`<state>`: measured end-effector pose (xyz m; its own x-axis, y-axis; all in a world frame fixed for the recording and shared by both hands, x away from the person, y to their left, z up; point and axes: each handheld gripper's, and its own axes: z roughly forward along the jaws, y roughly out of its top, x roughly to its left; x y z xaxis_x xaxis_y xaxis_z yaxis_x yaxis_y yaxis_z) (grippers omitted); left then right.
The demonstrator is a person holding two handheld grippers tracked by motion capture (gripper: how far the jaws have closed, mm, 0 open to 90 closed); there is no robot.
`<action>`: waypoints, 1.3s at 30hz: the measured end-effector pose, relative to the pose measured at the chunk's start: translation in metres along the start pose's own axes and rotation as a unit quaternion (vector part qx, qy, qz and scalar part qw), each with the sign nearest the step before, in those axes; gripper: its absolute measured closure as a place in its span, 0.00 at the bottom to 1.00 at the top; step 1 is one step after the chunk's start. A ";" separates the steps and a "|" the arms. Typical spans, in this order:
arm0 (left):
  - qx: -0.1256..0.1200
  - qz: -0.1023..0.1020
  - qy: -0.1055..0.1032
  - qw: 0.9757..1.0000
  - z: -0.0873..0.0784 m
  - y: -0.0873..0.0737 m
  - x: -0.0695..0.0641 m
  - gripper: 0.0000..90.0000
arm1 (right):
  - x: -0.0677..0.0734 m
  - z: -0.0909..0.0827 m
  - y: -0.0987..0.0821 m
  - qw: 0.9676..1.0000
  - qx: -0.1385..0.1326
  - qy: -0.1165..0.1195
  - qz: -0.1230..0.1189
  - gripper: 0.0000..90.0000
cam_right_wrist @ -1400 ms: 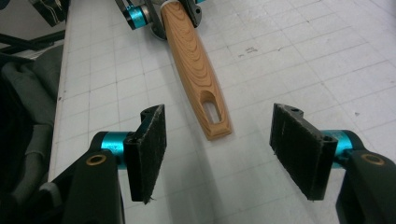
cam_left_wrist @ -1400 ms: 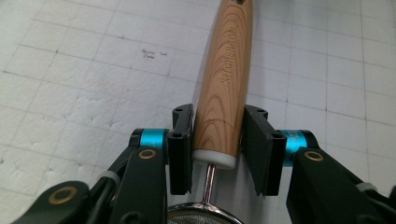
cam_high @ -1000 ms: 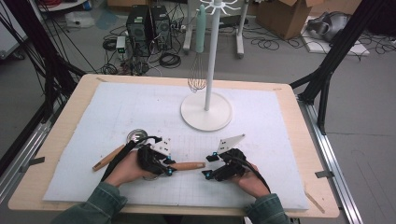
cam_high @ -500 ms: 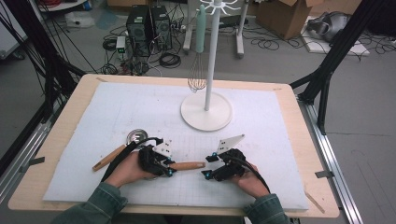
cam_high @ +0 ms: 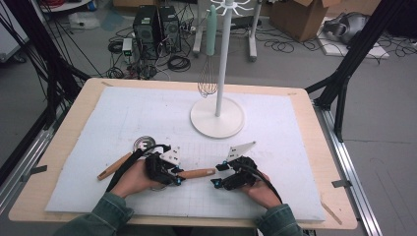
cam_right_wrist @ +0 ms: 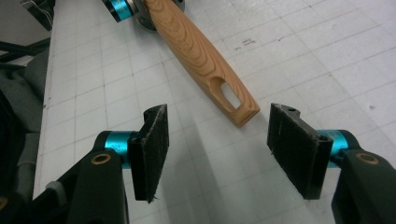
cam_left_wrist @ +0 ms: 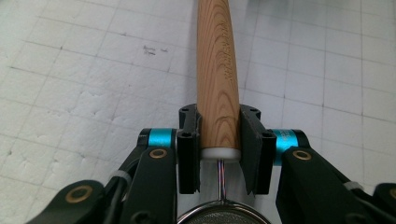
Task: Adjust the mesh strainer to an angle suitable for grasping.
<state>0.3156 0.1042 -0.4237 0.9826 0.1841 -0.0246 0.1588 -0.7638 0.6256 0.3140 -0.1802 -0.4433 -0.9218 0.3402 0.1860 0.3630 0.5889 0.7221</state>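
Note:
A small strainer with a light wooden handle (cam_left_wrist: 217, 60) lies on the white gridded mat (cam_high: 275, 147). My left gripper (cam_left_wrist: 219, 116) is shut on that handle just above its white collar, and the mesh rim (cam_left_wrist: 217, 217) shows below the jaws. In the high view the left gripper (cam_high: 177, 174) sits front and centre, with the handle (cam_high: 197, 173) pointing right. My right gripper (cam_right_wrist: 218, 116) is open, and the slotted end of the handle (cam_right_wrist: 196, 51) lies just ahead between its pads (cam_right_wrist: 152, 149). The right gripper (cam_high: 220, 173) sits close to the handle's tip in the high view.
A second wooden-handled utensil (cam_high: 114, 167) with a round metal head (cam_high: 144, 143) lies left of my left hand. A white stand (cam_high: 217, 117) rises at mid-table, and a whisk (cam_high: 207, 81) with a teal handle hangs from it. Cables and boxes lie on the floor beyond the table.
The right gripper has edged slightly left toward the handle's end. The left gripper has kept its hold in the same spot.

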 end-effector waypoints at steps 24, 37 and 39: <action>-0.074 0.002 0.011 0.997 -0.031 0.008 -0.005 0.79 | 0.009 -0.006 0.023 0.994 -0.095 0.052 0.017 0.52; -0.079 -0.009 0.020 0.997 -0.039 0.009 -0.002 0.79 | 0.012 -0.010 0.044 0.991 -0.118 0.063 0.013 0.57; -0.082 -0.012 0.020 0.996 -0.041 0.010 -0.002 0.79 | 0.013 -0.011 0.048 0.991 -0.121 0.059 0.010 0.58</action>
<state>0.3114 0.1217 -0.3856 0.9735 0.2282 -0.0114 0.1606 -0.6478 0.7447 0.3180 -0.1550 -0.3989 -0.9295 0.2527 0.2687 0.3515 0.3858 0.8530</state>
